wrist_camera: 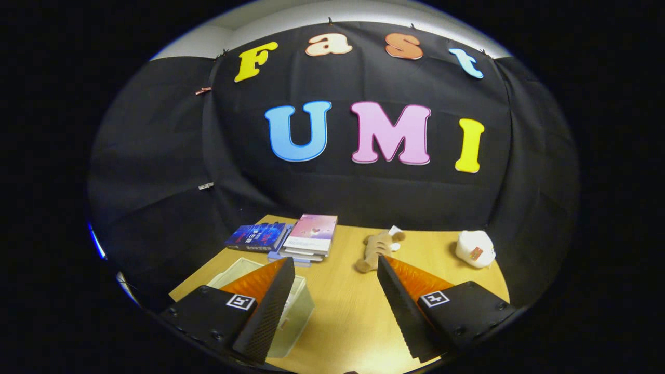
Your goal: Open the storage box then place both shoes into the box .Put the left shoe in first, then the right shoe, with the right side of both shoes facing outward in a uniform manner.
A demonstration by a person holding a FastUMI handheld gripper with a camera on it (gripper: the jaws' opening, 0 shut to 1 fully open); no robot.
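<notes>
**Over the table: gripper wide, box under the left finger**

Above the wooden table [353,311] the gripper [335,311] hangs with its fingers spread wide and nothing between them. Partly under the left finger lies the storage box [298,317], pale, translucent plastic. It looks light and fairly stiff, likely slick, so it may slide when pushed; the rim or a lid edge seems the best place to pinch. Whether it is already open, I cannot tell. Beyond the fingers lie stacked books [306,240], a plush toy [376,250] and a white object [475,249].
</notes>
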